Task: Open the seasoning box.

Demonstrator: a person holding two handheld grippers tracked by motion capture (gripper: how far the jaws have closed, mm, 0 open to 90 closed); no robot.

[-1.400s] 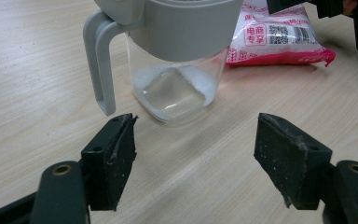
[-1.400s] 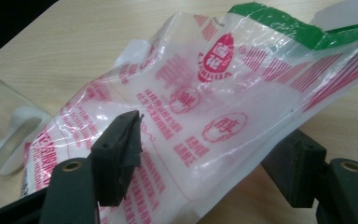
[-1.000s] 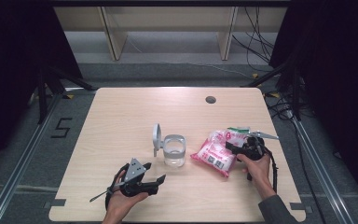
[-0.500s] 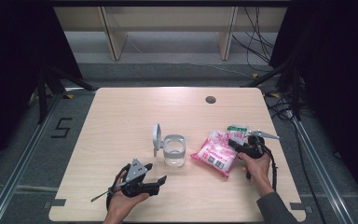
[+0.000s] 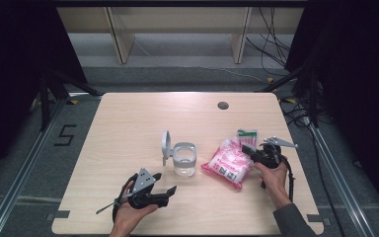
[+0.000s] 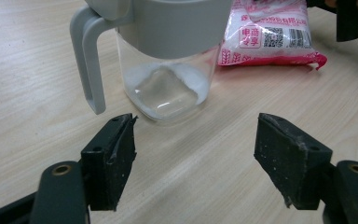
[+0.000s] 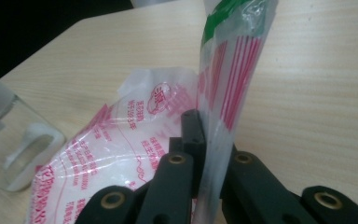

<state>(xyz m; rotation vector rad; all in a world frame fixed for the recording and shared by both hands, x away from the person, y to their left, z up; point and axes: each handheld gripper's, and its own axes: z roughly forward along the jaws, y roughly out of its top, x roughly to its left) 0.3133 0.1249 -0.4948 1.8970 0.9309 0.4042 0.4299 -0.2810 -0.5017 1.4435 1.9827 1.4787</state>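
Observation:
A pink-and-white printed plastic bag [image 5: 227,164] of white grains lies on the table, right of a clear jar [image 5: 184,159] whose grey hinged lid [image 5: 166,145] stands open. My right gripper [image 5: 250,150] has just been closing and is now shut on the bag's upturned, green-tipped top edge [image 7: 233,70], which stands pinched between its jaws [image 7: 209,144]. My left gripper [image 5: 170,192] rests low near the table's front edge, open, nothing between its pads [image 6: 196,154]. It looks at the jar [image 6: 168,70], which holds a little white powder, and at the bag [image 6: 270,32] behind it.
The light wooden table [image 5: 128,123] has a dark cable hole [image 5: 222,105] at the back right. Wooden shelf legs and cables stand beyond the far edge. Metal floor rails run along both sides.
The right gripper's jaws have closed on the bag's top edge. Both hands have stayed nearly where they were, and the jar has not moved.

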